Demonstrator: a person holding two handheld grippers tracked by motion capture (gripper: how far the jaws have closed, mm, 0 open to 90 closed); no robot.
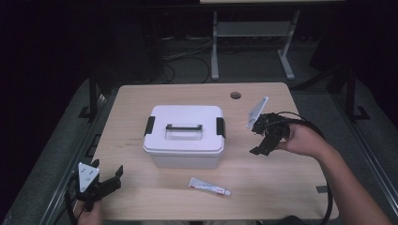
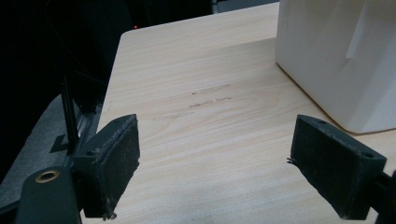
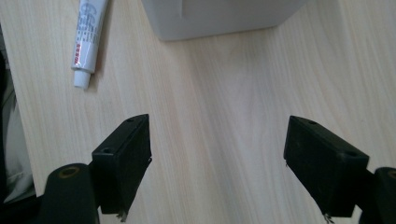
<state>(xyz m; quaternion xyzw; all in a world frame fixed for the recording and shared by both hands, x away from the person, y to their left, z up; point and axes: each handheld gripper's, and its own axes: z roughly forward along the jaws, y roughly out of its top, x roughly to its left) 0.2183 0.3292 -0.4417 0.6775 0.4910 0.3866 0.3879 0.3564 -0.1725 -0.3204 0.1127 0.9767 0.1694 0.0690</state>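
With both grippers released, I judged the box (image 1: 184, 135) rigid and light, best taken by its black top handle (image 1: 184, 127).

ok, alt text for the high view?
A closed white lidded box sits mid-table, a small white tube lying in front of it. The left gripper at the near-left corner and the right gripper beside the box are both open and empty.

Place: we see a lab-like recording room.
Signs: dark surroundings, floor cables (image 1: 187, 56), one wooden table (image 1: 141, 197), a metal desk frame (image 1: 253, 33) behind.
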